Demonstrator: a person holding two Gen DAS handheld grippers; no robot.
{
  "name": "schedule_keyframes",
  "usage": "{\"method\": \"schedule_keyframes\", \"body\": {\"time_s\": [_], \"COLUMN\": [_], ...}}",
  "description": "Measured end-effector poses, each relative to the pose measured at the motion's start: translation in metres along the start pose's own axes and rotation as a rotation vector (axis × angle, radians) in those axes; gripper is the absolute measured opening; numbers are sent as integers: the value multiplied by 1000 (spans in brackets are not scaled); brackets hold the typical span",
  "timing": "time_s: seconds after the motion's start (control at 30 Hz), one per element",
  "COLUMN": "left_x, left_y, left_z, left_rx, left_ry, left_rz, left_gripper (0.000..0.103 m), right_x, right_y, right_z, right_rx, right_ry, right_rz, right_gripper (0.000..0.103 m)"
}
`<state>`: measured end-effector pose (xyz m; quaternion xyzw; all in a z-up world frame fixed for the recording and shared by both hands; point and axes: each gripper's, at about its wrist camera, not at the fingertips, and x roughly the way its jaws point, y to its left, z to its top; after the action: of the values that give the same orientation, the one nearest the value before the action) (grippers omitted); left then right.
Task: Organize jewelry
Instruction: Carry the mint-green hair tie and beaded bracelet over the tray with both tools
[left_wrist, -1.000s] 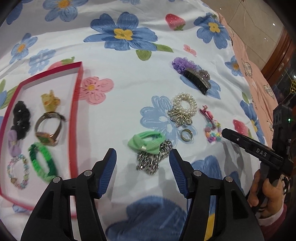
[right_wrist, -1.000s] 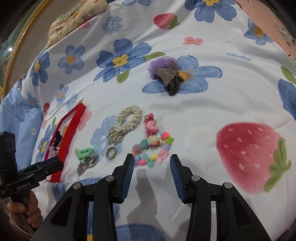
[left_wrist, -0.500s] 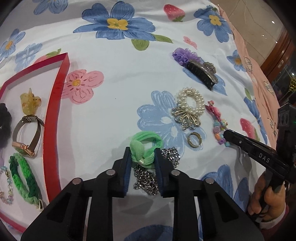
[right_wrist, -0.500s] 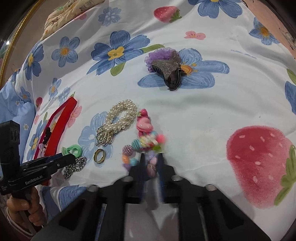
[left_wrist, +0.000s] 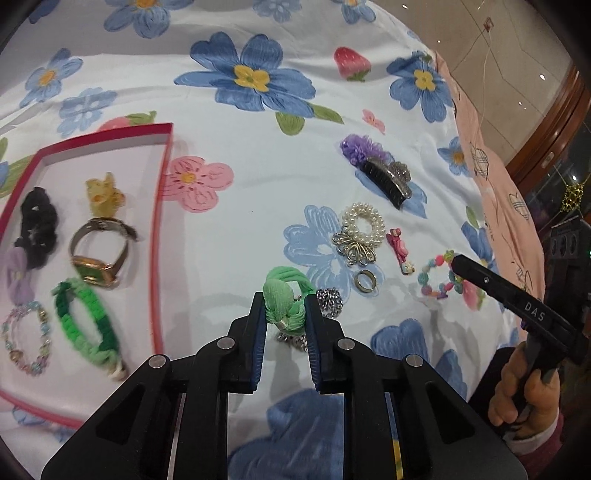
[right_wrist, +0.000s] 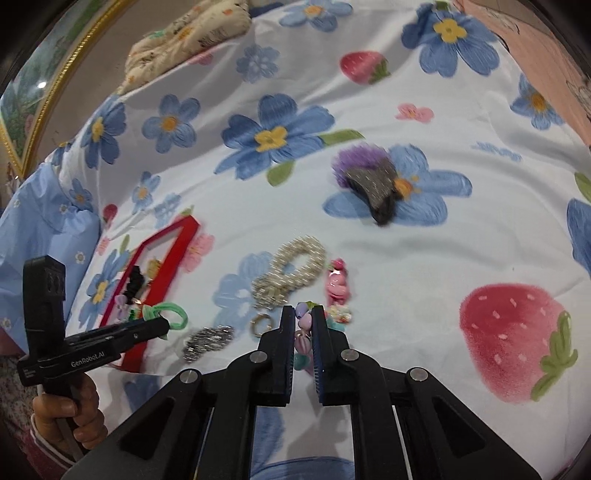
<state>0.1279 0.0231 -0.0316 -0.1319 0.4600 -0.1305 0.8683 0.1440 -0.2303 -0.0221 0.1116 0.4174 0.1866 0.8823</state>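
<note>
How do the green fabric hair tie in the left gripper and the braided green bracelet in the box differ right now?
The green fabric hair tie is pale mint, smooth cloth with a knot and a small metal clasp; the braided green bracelet is a thicker plait in brighter and darker greens. The hair tie is clamped in the left gripper outside the red box; the bracelet lies flat and loose inside the box. Both are green loops.

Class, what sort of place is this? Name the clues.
Probably a bedroom at home: jewelry lies on a soft flower-and-strawberry bedsheet, a cushion sits at its far edge, and a gilt picture frame stands behind.
</note>
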Motion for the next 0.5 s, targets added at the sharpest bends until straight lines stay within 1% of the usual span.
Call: {"method": "schedule_keyframes", "body": {"time_s": [0.13,0.33,0.5], "left_x": [-19,-42,-63], "left_y": [7,27,54], "left_z": [-5,-15,-26], "left_rx": [-15,-51,-115], "left_ry": [-27,-55,-82], "left_rz": [-1,19,42], "left_gripper": [18,18,18], "right_x": [-6,-5,2], "right_y": [19,49,71], "right_z": [4,6,4], "right_rx": [-31,-76,-109], "right_ry": [-11,-6,11], "right_rz": [27,74,110], "right_gripper": [8,8,8]}}
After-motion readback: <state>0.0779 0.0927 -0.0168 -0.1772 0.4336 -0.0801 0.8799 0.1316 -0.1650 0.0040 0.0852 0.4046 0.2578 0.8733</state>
